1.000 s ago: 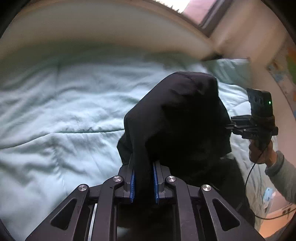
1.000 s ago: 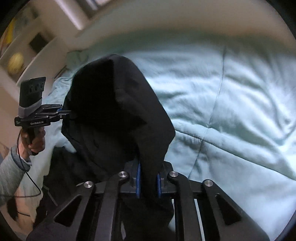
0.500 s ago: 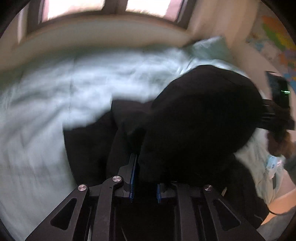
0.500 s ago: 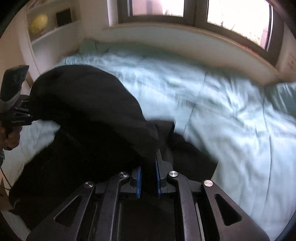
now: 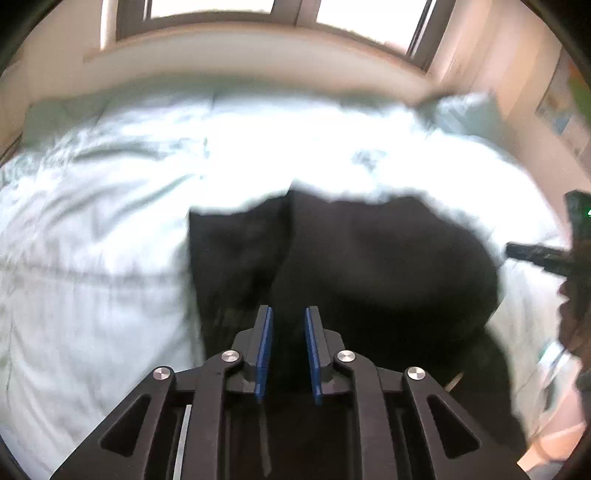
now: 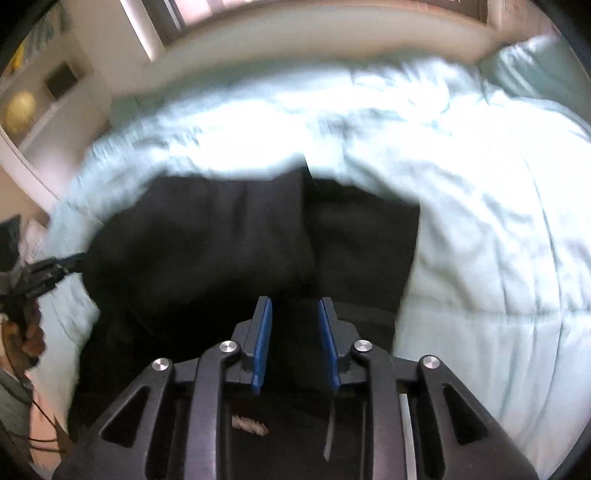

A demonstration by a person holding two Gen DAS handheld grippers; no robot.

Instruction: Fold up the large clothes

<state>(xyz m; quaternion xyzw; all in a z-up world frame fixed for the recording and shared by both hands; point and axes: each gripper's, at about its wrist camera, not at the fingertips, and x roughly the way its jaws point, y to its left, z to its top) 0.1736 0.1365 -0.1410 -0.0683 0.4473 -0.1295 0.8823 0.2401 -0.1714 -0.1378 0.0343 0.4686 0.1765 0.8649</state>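
- Pale blue duvet (image 5: pixel 92 258) covers a bed under a window (image 5: pixel 221 7); a pillow (image 5: pixel 465 110) lies at the far right corner, and shelves (image 6: pixel 33 110) stand to the left in the right wrist view.
- Black garment (image 5: pixel 369 258) lies on the duvet near the bed's front edge, one layer over another; a vertical seam or edge splits its far half.
- Left gripper (image 5: pixel 287 350) has its blue pads apart, dark cloth showing between and below them. I cannot tell whether the pads touch it.
- Right gripper (image 6: pixel 295 343) is spread wider, over the garment; no cloth looks pinched.
- Progress, as a judgement: at least one fold seems laid down and the cloth seems let go. The bundle is lumpy at its left side in the right wrist view, so smoothing and further folds seem left.
- Containers: none in view; both views are blurred.
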